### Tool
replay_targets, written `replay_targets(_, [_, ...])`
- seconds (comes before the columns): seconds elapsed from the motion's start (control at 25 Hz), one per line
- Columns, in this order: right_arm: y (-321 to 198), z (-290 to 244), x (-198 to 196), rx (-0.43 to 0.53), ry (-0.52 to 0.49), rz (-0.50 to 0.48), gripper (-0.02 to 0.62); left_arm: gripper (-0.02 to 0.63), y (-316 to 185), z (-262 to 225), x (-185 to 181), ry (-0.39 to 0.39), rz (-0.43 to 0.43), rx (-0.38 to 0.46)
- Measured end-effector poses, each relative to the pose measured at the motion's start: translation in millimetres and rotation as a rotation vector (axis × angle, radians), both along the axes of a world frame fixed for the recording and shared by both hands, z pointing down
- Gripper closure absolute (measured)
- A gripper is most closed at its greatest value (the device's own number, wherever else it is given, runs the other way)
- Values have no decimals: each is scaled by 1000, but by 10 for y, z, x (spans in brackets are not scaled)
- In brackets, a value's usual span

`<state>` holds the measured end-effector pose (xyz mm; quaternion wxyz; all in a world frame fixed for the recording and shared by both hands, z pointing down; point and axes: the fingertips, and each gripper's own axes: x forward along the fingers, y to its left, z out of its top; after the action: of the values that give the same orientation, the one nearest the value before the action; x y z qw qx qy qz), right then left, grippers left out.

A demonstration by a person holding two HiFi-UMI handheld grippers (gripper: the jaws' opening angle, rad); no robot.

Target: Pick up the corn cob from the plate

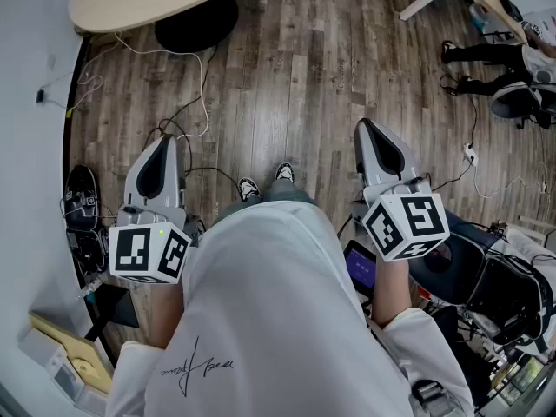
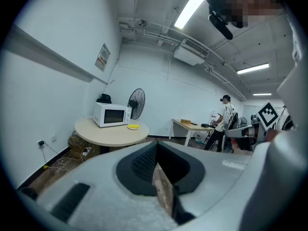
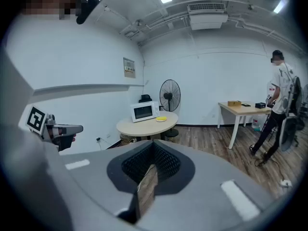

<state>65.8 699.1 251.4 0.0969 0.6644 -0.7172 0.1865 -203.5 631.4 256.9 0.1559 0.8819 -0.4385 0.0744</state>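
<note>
both tools held low at waist height, over the wooden floor (image 1: 295, 68). left tool (image 2: 156, 147): jaws together, nothing between them. right tool (image 3: 152, 148): likewise closed and empty. corn cob (image 3: 161, 119): probably the small yellow shape on the round surface (image 3: 142, 127) well across the room, just beside the microwave (image 3: 143, 111); plate too small to make out. step in hand, as judged: approach. walk up first, open one tool before reaching, straddle the cob across its width, close gently so it cannot roll away.
</note>
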Motion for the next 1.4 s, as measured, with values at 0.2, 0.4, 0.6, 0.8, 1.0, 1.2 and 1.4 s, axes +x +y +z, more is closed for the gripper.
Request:
replay_targets(0.2, [-8,71,-127,-24,13,5,584,615,-16,5,-128,1,1,0])
replay_targets(0.4, [-41,118,-144,-23,-39,24,584,615,0,44,-158,2,0,-8])
replay_targets(0.6, [-84,-17,-149,43,-186,-16,583,615,-13,70,-125,11,-9,-18])
replay_targets(0.8, [-322,-45,-108,53,-172,-65,583,615,-193,79,-12,14,-9,-20])
replay_targets(1.0, [-717,-34,23,58,-145,-93,584,615,-547,60,221,9,8,-11])
replay_targets(1.2, [-1200,-56,238,76,-135,-120,583,615,-1023,31,501,8,10,-4])
replay_targets(1.4, [-1750,-70,457,77,-148,-133,583,615,-1512,34,771,-9,14,-17])
